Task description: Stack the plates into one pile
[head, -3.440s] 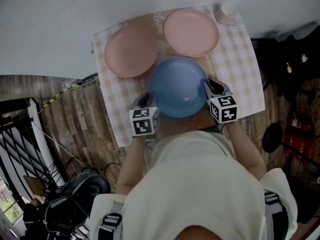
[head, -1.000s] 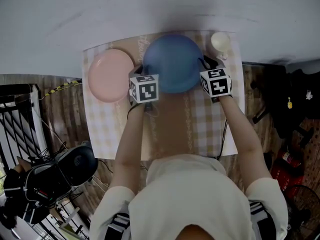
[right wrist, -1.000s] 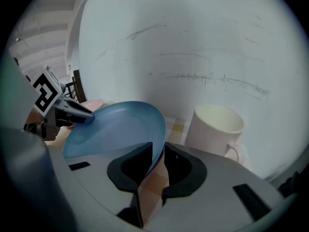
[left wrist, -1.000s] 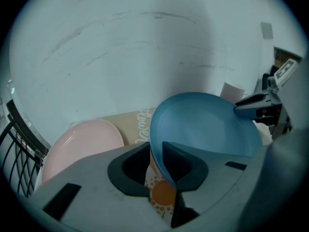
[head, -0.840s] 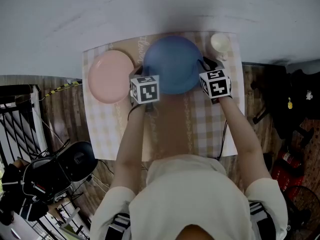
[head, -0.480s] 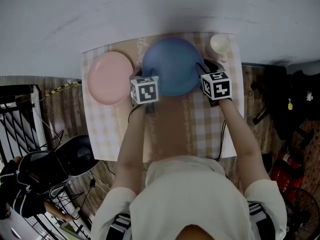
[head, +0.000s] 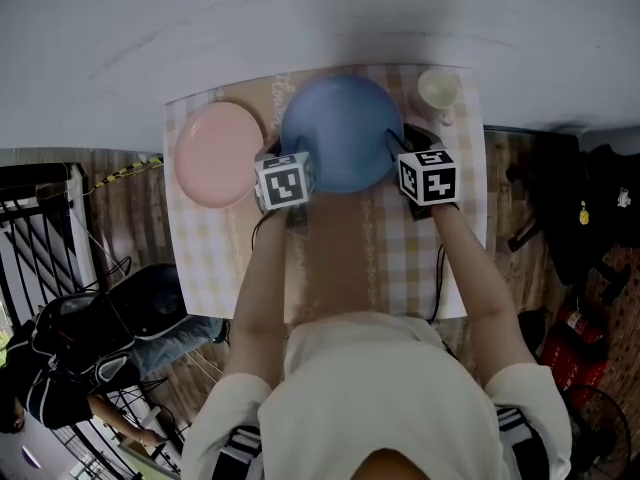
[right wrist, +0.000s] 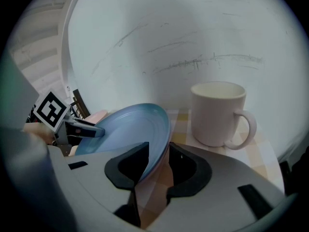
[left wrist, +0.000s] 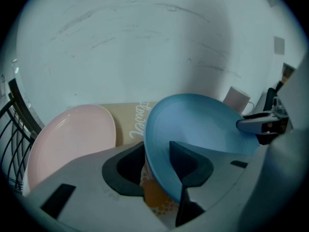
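Note:
The blue plate (head: 335, 128) lies at the back middle of the checked cloth, over a pink plate whose rim (right wrist: 161, 168) shows just under it. A second pink plate (head: 215, 153) sits alone to its left. My left gripper (head: 285, 158) is at the blue plate's left rim, its jaws open. The rim (left wrist: 159, 178) runs between them, with a gap beside it. My right gripper (head: 402, 146) is at the right rim. Its jaws are opening, with the rim (right wrist: 154, 153) between them and not pinched.
A white mug (head: 437, 90) stands on the cloth's back right corner, close to my right gripper, and is large in the right gripper view (right wrist: 217, 112). The checked tablecloth (head: 420, 258) reaches toward me. A wall runs behind the table. A chair and clutter stand on the floor at left.
The blue plate has been carried from the cloth's near middle to the back, onto the right pink plate. Both grippers have let go of its rim; my hands have barely shifted.

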The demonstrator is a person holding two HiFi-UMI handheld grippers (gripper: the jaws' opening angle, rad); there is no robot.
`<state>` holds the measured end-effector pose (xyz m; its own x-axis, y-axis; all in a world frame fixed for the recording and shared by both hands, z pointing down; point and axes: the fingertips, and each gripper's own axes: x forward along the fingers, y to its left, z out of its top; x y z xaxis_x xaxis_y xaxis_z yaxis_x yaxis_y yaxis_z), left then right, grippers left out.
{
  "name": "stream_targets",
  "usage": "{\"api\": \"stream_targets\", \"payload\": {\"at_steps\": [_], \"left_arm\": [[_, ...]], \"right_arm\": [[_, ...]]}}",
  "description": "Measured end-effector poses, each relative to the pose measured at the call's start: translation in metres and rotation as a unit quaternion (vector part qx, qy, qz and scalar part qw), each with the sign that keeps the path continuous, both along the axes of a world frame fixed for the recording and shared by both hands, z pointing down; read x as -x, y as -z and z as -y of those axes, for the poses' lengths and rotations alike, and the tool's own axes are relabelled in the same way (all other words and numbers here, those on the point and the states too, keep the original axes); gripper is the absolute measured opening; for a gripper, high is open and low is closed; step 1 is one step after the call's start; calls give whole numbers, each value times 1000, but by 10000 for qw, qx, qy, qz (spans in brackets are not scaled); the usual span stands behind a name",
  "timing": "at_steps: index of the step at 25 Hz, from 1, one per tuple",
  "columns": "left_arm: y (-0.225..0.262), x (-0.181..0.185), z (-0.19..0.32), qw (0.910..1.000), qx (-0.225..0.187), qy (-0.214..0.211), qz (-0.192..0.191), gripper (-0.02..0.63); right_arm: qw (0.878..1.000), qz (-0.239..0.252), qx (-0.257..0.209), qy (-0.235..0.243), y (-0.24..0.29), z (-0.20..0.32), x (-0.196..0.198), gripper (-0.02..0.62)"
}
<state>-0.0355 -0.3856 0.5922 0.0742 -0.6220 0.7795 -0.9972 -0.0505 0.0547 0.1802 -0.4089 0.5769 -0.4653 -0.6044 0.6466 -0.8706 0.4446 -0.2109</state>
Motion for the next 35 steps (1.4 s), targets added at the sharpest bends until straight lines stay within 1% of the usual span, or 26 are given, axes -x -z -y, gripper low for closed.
{"api": "stream_targets", "payload": {"at_steps": [3, 8, 10, 14, 19, 29, 35], "left_arm": [[-1, 2, -1, 10000, 24, 76, 7, 148], [-1, 0, -15, 9999, 33, 67, -117, 98], [-1, -1, -23, 9998, 69, 73, -149, 94], [0, -2, -34, 9993, 79, 156, -341, 86], [5, 1, -48, 9988, 31, 205, -450, 80], [28, 29, -71, 9981, -170, 299, -516, 78], [40, 55, -86, 9978, -274, 309, -509, 78]], "right_arm": [[9999, 8, -42, -140, 0, 2, 0, 112], [9992, -107, -128, -363, 0, -1, -4, 104], [9988, -184, -137, -439, 0, -2, -6, 101], [9978, -255, -161, -597, 4, -8, -9, 63], [9973, -317, -285, -600, 15, -16, -5, 52], [9964, -249, -507, -628, 39, -42, 20, 49], [9962, -250, -603, -581, 52, -57, 46, 49]]}}
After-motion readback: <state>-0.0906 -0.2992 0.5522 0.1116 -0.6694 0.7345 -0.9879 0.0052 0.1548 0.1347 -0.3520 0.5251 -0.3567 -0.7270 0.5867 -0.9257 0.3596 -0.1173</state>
